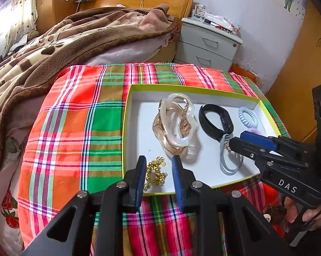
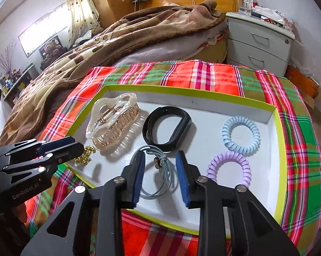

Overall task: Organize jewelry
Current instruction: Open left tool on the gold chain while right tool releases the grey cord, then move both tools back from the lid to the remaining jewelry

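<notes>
Nearest, the left gripper (image 1: 158, 170) hangs open around a gold bead chain (image 1: 155, 171) in the white tray's (image 1: 137, 128) near corner, holding nothing; the right gripper (image 2: 160, 170) is likewise open and empty-handed above grey elastic hair ties (image 2: 158, 177). The chain looks light, limp and slippery, best pinched at its bunched middle. Beyond lie a rigid clear claw clip (image 2: 112, 123), a black band (image 2: 167, 125) and two springy coil ties (image 2: 240, 136).

Left gripper (image 1: 157, 166): jaws parted, blue pads facing each other, pointed forward and slightly down. Right gripper (image 2: 160, 165): jaws likewise parted, angled down, entering the left wrist view from the right side. A bare hand (image 1: 303, 213) grips the right unit's handle from beneath.
</notes>
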Tool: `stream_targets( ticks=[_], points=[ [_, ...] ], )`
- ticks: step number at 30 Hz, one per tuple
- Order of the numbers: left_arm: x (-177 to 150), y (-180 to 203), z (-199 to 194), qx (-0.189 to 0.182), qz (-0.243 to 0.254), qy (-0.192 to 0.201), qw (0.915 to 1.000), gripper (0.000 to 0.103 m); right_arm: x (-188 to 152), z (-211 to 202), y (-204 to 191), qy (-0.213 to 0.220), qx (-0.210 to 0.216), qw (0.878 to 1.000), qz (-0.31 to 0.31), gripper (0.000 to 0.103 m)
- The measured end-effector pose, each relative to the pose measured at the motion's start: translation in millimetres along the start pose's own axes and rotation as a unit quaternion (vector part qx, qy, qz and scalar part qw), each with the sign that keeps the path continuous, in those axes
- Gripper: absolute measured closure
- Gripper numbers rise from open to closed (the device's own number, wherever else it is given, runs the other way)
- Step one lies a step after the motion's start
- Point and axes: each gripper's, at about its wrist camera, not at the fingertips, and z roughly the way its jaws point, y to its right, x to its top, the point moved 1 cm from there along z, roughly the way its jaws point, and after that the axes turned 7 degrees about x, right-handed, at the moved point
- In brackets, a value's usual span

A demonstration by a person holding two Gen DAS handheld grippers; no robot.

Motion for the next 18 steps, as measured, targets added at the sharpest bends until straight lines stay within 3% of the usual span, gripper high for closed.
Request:
stream_targets(
  ticks=[11,18],
  points=[
    [-13,14,-47,-0.024,0.02,0.04,0.9987,0.068,-13,-42,2,0.039,0.001,0.999,0.011,0.07],
    [-35,25,-60,-0.053,0.023,0.036,0.9977,0.068,-41,-74,7,0.053,0.011,0.998,0.015,0.07]
  ],
)
